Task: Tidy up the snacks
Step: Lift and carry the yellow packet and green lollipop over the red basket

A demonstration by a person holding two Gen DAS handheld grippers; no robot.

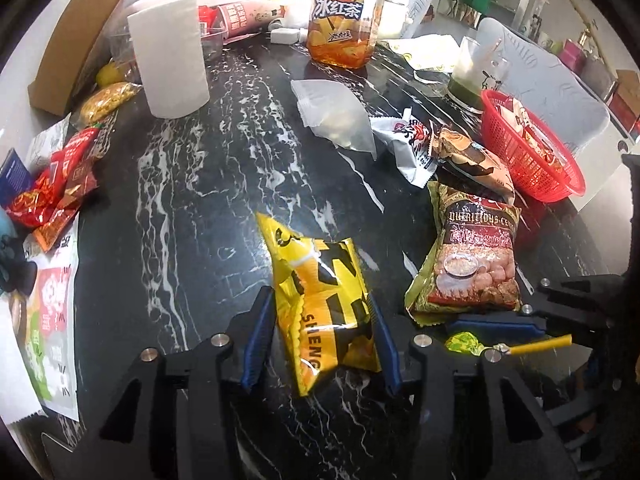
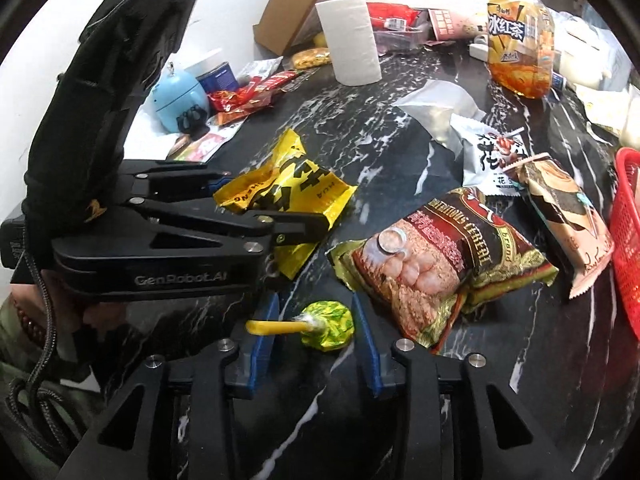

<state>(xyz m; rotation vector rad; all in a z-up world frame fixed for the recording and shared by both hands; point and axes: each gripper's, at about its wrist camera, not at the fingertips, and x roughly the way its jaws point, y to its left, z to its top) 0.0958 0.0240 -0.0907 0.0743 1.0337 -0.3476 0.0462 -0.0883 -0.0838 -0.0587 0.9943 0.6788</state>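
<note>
left gripper (image 1: 322, 320) – jaws parted, straddling the yellow snack packet (image 1: 324, 304) lying on the counter (image 1: 192, 208), pads not pressing | right gripper (image 2: 314, 334) – jaws released either side of the green lollipop (image 2: 328, 326) | both tilted steeply down | red basket (image 1: 528, 148) well apart

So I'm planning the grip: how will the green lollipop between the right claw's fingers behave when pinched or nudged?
The lollipop probably feels hard under its crinkly foil, so the pads may slip. Its round head could roll or pivot around the yellow stick if nudged. It looks small and likely light.
</note>
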